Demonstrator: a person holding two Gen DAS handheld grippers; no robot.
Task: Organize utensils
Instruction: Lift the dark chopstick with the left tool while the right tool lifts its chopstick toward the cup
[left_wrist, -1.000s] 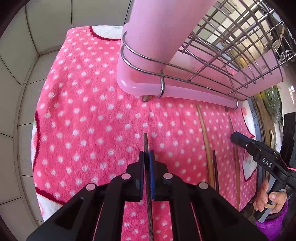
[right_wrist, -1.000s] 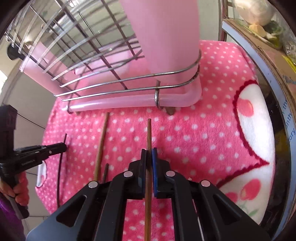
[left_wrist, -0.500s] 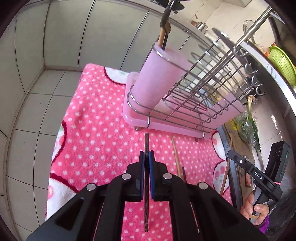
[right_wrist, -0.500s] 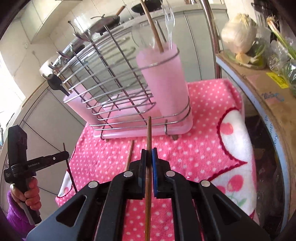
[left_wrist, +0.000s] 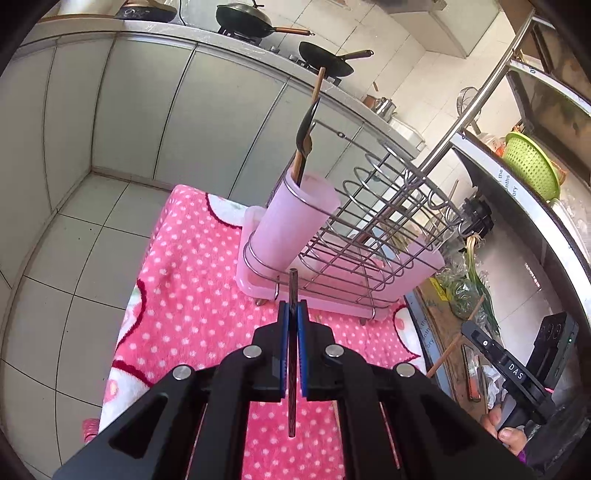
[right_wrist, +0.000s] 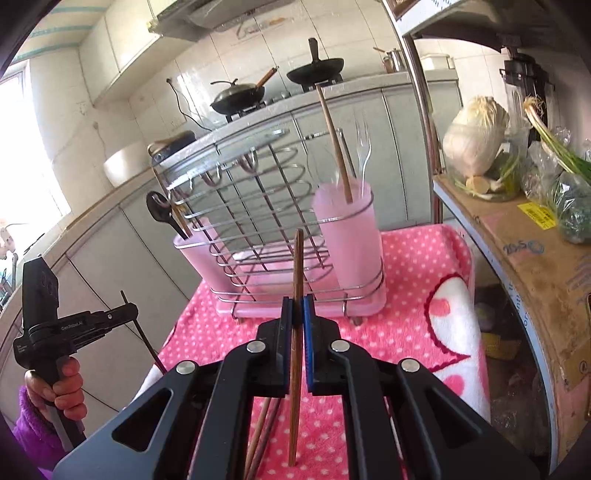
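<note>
Gripping one chopstick apiece, the left gripper (left_wrist: 291, 312) clamped a dark chopstick (left_wrist: 291, 369) and the right gripper (right_wrist: 296, 312) a brown wooden chopstick (right_wrist: 296, 332), both raised above the pink polka-dot towel (left_wrist: 192, 295) before the wire rack (right_wrist: 258, 229), its pink utensil cup (right_wrist: 349, 236) already holding utensils.

1. Two dark pans (right_wrist: 238, 96) sit on the stove on the far bench (right_wrist: 373, 83), each with a long handle.
2. A green colander (left_wrist: 532, 166) rests on a shelf at the right.
3. A pale cabbage (right_wrist: 476, 138) stands on a cardboard box (right_wrist: 532, 254), beside green onions (right_wrist: 554, 146).
4. Grey cabinet doors (left_wrist: 147, 107) run below the bench.
5. The floor (left_wrist: 48, 266) has pale tiles.
</note>
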